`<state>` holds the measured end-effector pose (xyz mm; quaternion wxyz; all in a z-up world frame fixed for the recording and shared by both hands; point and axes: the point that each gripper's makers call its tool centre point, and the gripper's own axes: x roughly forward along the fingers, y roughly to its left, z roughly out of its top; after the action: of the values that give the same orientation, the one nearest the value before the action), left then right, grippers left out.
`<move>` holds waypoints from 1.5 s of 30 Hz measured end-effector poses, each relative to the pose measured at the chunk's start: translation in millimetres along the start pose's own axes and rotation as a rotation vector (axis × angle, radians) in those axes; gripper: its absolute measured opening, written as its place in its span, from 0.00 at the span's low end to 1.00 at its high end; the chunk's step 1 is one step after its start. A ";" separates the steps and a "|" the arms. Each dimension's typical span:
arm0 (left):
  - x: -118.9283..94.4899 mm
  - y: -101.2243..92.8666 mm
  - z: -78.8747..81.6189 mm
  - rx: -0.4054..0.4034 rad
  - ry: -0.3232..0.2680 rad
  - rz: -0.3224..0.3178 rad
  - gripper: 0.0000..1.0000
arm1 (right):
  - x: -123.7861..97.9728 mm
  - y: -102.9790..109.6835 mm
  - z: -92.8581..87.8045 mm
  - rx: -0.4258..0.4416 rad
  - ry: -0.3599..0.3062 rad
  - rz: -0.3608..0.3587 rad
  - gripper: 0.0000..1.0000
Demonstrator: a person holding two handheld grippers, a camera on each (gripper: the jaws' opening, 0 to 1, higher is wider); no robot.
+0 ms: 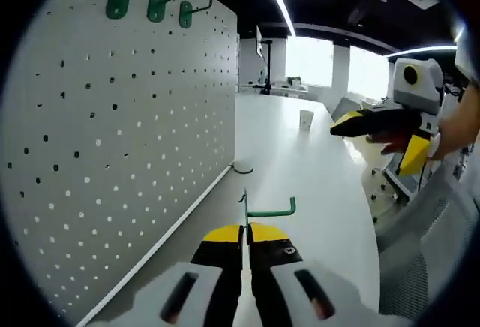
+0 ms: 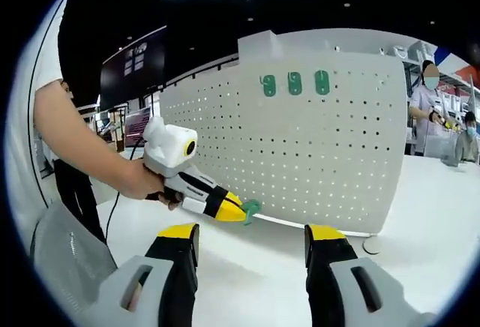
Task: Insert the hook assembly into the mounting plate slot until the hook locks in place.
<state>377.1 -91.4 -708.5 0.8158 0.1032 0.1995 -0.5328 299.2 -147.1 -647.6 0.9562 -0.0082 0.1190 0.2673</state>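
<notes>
A white pegboard mounting plate [image 1: 112, 132] stands upright on the white table and carries three green hooks [image 1: 156, 4] near its top edge. My left gripper [image 1: 245, 229] is shut on a green hook [image 1: 271, 210], whose arm sticks out to the right above the yellow tips. In the right gripper view the same plate [image 2: 315, 147] faces me with its three hooks [image 2: 295, 83], and the left gripper [image 2: 234, 211] holds the green hook [image 2: 250, 208] low beside the plate. My right gripper [image 2: 253, 241] is open and holds nothing; it also appears at the right [image 1: 379, 124].
A small dark ring [image 1: 242, 168] lies on the table at the foot of the plate. A paper cup [image 1: 306, 120] stands farther back. A grey mesh chair back [image 1: 420, 252] is at the right. A round disc [image 2: 373, 245] lies by the plate's corner. People stand behind [image 2: 426, 102].
</notes>
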 end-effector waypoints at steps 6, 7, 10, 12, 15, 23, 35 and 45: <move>-14.2 2.3 21.6 0.005 -0.088 0.028 0.01 | 3.8 3.6 12.0 -0.010 -0.021 0.012 0.55; -16.7 2.4 23.5 0.006 -0.092 0.033 0.01 | 4.2 4.2 13.5 -0.010 -0.024 0.013 0.55; -24.2 3.4 31.5 0.012 -0.129 0.048 0.01 | 5.6 5.9 17.8 -0.011 -0.035 0.017 0.55; -30.0 3.2 38.2 0.007 -0.163 0.055 0.01 | 6.4 7.4 20.2 -0.013 -0.040 0.021 0.55; -38.4 4.8 48.0 0.013 -0.217 0.073 0.01 | 6.9 9.0 23.9 -0.011 -0.047 0.024 0.55; -62.7 7.0 78.4 -0.041 -0.391 0.106 0.01 | 8.6 10.3 30.7 -0.013 -0.063 0.028 0.55; -67.9 5.1 81.9 -0.052 -0.418 0.123 0.02 | 12.6 19.6 41.9 0.050 -0.110 0.060 0.55; -68.2 2.7 83.8 -0.055 -0.421 0.127 0.02 | 15.2 16.9 54.9 0.216 -0.186 0.076 0.51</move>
<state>373.5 -65.7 -603.6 0.8739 -0.0202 0.0324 -0.4846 315.4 -120.6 -597.0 0.9476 0.1238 0.0581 0.2887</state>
